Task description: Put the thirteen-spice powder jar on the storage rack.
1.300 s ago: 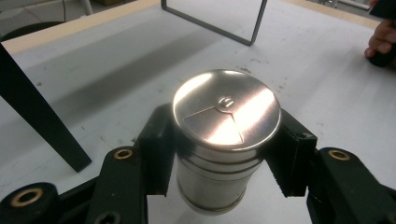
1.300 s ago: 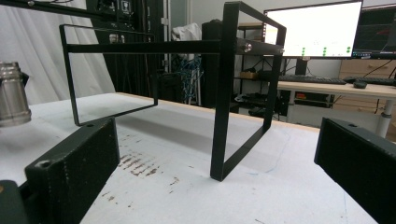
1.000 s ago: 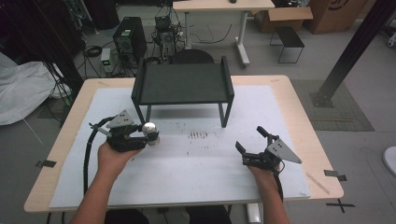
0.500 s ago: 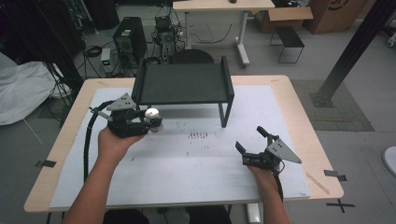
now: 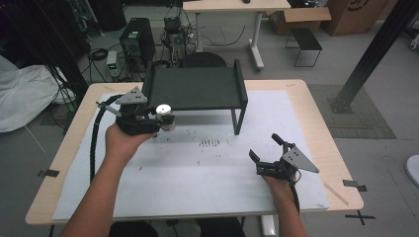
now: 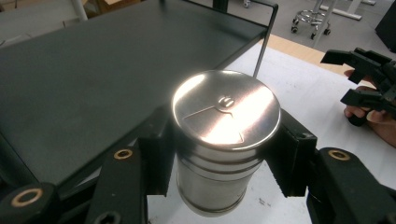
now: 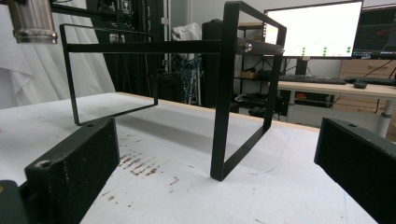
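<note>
Steel canister [image 6: 225,140] hangs clear of the worktop [image 5: 306,98], clamped round its body by the left tongs [image 5: 163,118], its shiny lid [image 5: 163,109] facing up. From above, it sits at about 10 o'clock on the white sheet [image 5: 197,168], just beside the front left corner of the black metal shelf rack [image 5: 197,88]. In the left gripper view the rack's flat top lies just beyond the canister toward 11 o'clock. The left hand [image 5: 123,140] grips the tool from below, its cable [image 5: 94,143] looping off toward 9 o'clock. The right tongs [image 5: 265,150] rest low at about 4 o'clock, well apart from the rack, jaws spread wide with nothing between them. A patch of dark scuffs [image 5: 210,143] marks the sheet between the two tools.
</note>
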Demonstrator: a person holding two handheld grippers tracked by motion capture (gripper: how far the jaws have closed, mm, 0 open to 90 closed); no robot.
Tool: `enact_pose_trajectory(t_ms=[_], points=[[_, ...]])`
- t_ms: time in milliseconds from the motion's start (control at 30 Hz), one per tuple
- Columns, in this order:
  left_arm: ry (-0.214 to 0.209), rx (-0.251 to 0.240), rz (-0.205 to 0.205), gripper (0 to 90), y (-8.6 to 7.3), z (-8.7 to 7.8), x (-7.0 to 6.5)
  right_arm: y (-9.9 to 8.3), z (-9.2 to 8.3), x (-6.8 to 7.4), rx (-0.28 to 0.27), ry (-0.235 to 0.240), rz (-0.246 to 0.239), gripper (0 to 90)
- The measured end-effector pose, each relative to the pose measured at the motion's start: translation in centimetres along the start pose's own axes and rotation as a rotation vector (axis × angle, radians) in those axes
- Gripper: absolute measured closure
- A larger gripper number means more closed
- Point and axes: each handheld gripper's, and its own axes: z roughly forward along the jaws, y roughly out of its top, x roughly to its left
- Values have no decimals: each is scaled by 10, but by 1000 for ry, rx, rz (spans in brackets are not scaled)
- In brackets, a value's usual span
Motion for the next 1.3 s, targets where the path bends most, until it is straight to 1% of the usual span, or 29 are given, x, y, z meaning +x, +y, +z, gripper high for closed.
enact_pose_trajectory(t_ms=[133,433,600,733,1000,1300], points=[[-1,-6,1,490,8,1,1,0,0,0,-1,0,1,0],[14,-13,3,490,29,1,6,0,0,0,-3,0,2,0],[20,-15,-6,490,37,5,10,0,0,0,-3,0,3,0],[26,-16,-24,490,41,10,16,0,0,0,-3,0,3,0],[54,-16,-42,490,49,20,26,0,0,0,-2,0,3,0],[83,-14,-72,490,52,33,36,0,0,0,1,2,0,0]])
